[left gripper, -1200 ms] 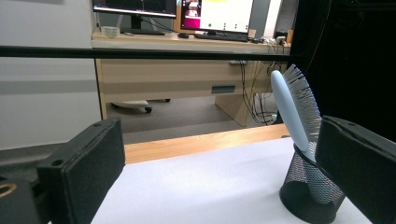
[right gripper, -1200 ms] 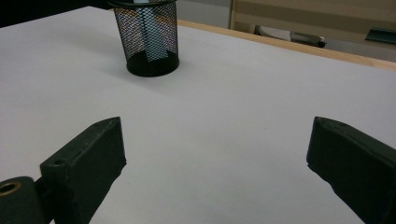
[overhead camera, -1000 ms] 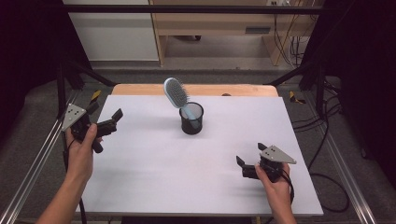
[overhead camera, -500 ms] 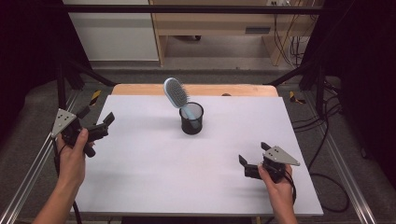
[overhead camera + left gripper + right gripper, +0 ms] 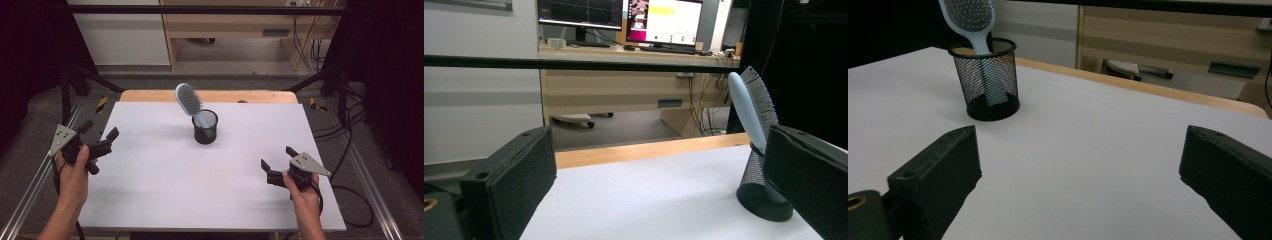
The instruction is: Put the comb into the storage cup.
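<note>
A pale blue hairbrush (image 5: pixel 188 101) stands handle-down in a black mesh cup (image 5: pixel 205 127) near the middle back of the white table (image 5: pixel 150 175), leaning left. The left gripper view has the hairbrush (image 5: pixel 751 110) and the cup (image 5: pixel 760 187) at its right, partly behind a jaw. In the right gripper view the hairbrush (image 5: pixel 973 22) rises from the cup (image 5: pixel 985 80) at upper left. My left gripper (image 5: pixel 100 132) is open at the table's left edge, holding nothing. My right gripper (image 5: pixel 277 157) is open at the front right, also holding nothing. Both are well apart from the cup.
A wooden strip (image 5: pixel 150 95) runs along the table's far edge. Metal rails (image 5: pixel 30 185) flank the table. Beyond it stand a wooden desk (image 5: pixel 624 85) with monitors (image 5: pixel 664 22), and cables (image 5: pixel 350 195) trail at the right.
My left gripper has drifted left and toward me, out to the table's left edge. My right gripper has eased slightly toward me. The brush and cup have not moved.
</note>
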Motion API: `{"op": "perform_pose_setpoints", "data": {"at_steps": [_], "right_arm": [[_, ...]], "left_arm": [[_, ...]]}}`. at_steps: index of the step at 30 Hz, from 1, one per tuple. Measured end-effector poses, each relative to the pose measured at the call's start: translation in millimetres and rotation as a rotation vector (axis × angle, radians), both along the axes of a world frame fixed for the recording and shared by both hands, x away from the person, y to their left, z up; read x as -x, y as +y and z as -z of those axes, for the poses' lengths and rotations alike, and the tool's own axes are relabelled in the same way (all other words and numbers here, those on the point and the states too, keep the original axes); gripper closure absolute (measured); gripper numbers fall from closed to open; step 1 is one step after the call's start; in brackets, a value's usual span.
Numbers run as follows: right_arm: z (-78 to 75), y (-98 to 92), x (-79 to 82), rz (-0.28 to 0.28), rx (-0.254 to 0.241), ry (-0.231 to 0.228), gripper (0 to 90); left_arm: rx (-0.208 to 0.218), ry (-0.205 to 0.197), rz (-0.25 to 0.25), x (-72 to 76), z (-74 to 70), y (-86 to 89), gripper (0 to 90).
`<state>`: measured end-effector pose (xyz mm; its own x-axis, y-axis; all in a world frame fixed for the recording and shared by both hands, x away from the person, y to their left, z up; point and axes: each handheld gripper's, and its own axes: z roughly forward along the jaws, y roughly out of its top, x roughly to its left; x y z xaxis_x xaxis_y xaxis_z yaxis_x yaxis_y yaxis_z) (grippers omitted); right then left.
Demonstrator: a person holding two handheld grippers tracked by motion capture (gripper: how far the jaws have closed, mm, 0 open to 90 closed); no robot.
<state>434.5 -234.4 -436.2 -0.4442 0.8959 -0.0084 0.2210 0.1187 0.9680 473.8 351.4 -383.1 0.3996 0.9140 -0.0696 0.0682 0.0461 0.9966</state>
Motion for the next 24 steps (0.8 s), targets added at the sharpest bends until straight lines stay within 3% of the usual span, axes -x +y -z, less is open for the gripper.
{"op": "perform_pose_setpoints", "data": {"at_steps": [8,15,24], "right_arm": [[-0.4,-10.5,6.9,-0.031,0.059,-0.034,3.4],[10.3,-16.7,13.7,-0.048,0.032,-0.059,3.2],[17.1,-13.7,18.2,-0.100,0.040,-0.073,3.2]], "left_arm": [[-0.009,0.000,0.010,10.1,5.3,4.6,0.9],[-0.017,0.006,0.011,17.0,7.4,6.5,0.9],[-0.042,0.034,0.042,24.4,15.3,-1.8,0.9]]}}
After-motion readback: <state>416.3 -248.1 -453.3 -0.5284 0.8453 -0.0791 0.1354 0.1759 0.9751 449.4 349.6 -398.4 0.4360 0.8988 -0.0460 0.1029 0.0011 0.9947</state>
